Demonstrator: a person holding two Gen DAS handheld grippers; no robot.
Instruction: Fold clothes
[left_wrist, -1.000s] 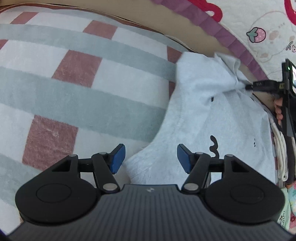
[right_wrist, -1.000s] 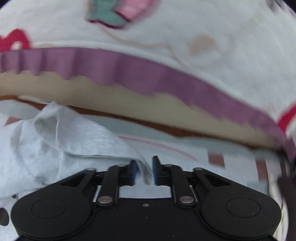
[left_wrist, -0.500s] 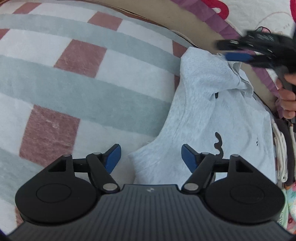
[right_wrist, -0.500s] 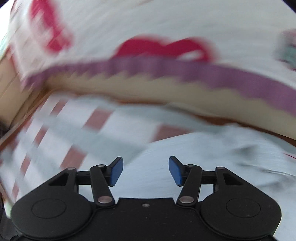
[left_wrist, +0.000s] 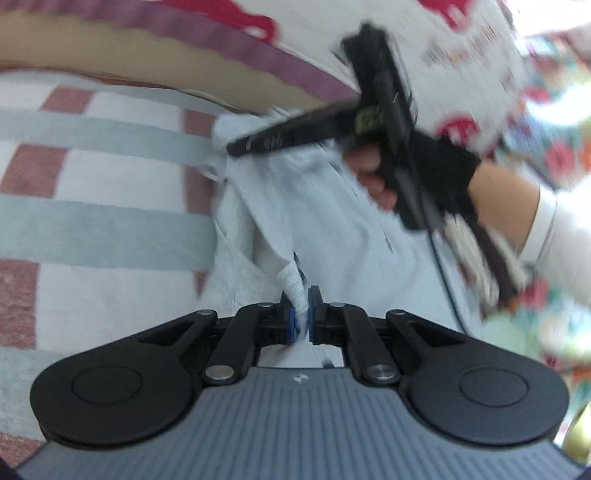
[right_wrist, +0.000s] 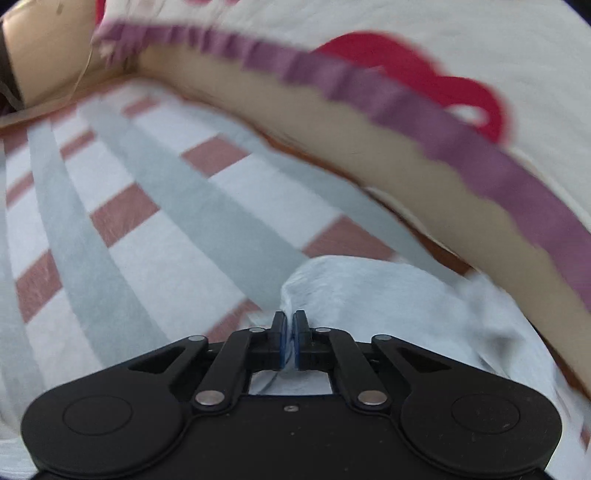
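Note:
A light grey garment (left_wrist: 332, 229) lies on a checked rug (left_wrist: 110, 221). My left gripper (left_wrist: 301, 314) has its jaws closing tight on a pinched-up fold at the garment's near edge, and the cloth is lifted into a ridge. In the left wrist view my right gripper (left_wrist: 236, 149) reaches the garment's far left edge, carried by a gloved hand (left_wrist: 443, 166). The right wrist view shows the right gripper (right_wrist: 290, 328) with its jaws closing, pads together on the garment (right_wrist: 388, 295) where a fold rises at the tips.
The rug (right_wrist: 147, 240) has grey, white and dull red squares. Beyond it runs a strip of beige floor (right_wrist: 332, 122), then a white blanket with a purple border (right_wrist: 424, 110). A white sleeve (left_wrist: 561, 240) and colourful clutter lie at the right.
Half a second ago both grippers were open. Both have since shut on the garment. The right one swung left to the far edge; the left one moved forward and lifted a fold.

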